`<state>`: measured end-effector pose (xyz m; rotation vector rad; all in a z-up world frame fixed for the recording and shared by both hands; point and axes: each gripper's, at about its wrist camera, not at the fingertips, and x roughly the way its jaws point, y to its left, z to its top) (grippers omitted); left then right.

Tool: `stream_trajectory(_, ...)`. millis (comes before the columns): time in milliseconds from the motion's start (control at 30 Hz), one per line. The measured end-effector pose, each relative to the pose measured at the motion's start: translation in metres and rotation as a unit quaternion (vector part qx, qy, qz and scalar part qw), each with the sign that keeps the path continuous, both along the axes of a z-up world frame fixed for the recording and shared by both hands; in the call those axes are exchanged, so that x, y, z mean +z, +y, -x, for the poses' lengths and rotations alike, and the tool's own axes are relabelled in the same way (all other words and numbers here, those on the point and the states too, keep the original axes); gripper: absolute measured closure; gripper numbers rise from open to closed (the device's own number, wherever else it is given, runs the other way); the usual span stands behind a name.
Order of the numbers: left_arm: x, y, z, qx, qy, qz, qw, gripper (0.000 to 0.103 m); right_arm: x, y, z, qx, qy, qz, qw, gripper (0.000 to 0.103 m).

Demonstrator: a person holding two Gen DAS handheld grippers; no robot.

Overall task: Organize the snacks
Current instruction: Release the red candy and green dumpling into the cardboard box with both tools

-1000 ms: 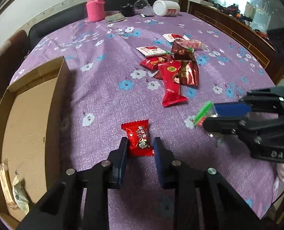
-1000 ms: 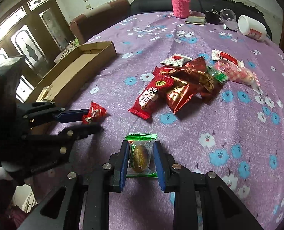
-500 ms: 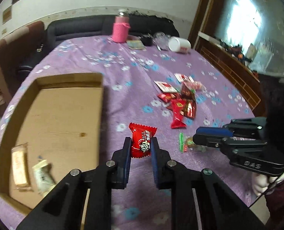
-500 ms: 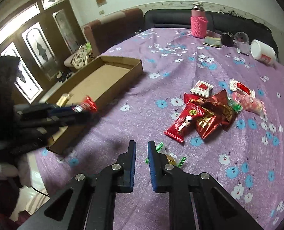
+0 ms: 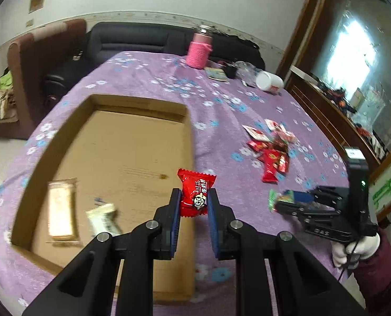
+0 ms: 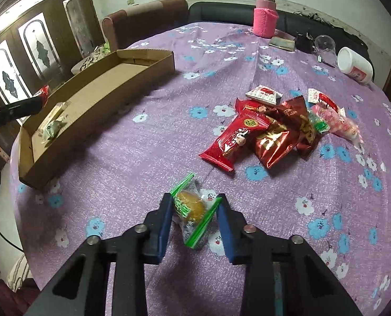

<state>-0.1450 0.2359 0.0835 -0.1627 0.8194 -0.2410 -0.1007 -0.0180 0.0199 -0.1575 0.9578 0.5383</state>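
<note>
Left tool [image 5: 194,197] grips a red candy [image 5: 195,196]; right tool [image 6: 195,206] is part open around a green-edged snack [image 6: 191,208].

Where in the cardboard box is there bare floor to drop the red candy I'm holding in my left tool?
Most of the shallow cardboard box is bare: the whole far half up to its back wall, and the strip along its right wall. The near left corner is crowded by a tan wrapped bar and a pale crinkled packet. The small red candy packet hangs over the right wall.

Red candy [image 5: 196,193] now lifted over the cardboard box [image 5: 132,142]; right tool [image 6: 194,212] wider around green-edged packet [image 6: 192,210]
</note>
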Motion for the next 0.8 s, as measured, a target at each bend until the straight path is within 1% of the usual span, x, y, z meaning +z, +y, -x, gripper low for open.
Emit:
stream_trajectory(67,0.001,0.012,-0.001,0.013,-0.001,0.001,0.9999,0.084,0.001,0.002,0.001,0.000,0.001,0.004,1.000,0.071)
stream_trajectory(167,0.002,0.034,-0.004,0.032,0.000,0.002,0.9995,0.084,0.009,0.004,0.002,-0.005,0.001,-0.007,1.000,0.074)
stream_trajectory(300,0.000,0.064,-0.016,0.057,0.010,-0.007,0.9983,0.084,0.039,0.016,0.000,0.000,-0.016,-0.037,0.999,0.074)
stream_trajectory(400,-0.006,0.084,-0.034,0.068,0.027,0.005,0.9973,0.084,0.067,0.040,-0.004,0.023,-0.024,-0.072,0.997,0.074)
stream_trajectory(500,-0.016,0.097,-0.049,0.083,0.041,-0.001,0.9957,0.084,0.082,0.084,-0.018,0.057,-0.008,-0.104,0.993,0.074)
stream_trajectory(600,-0.027,0.105,-0.062,0.094,0.055,-0.012,0.9940,0.084,0.077,0.130,-0.033,0.082,0.012,-0.107,0.991,0.074)
stream_trajectory(633,-0.031,0.107,-0.065,0.097,0.059,-0.014,0.9934,0.084,0.070,0.150,-0.040,0.090,0.028,-0.111,0.989,0.074)
stream_trajectory(767,-0.037,0.115,-0.071,0.110,0.069,-0.013,0.9915,0.083,0.046,0.197,-0.055,0.101,0.060,-0.117,0.986,0.073)
stream_trajectory(800,-0.037,0.118,-0.072,0.112,0.067,-0.011,0.9914,0.081,0.041,0.207,-0.058,0.099,0.066,-0.117,0.986,0.072)
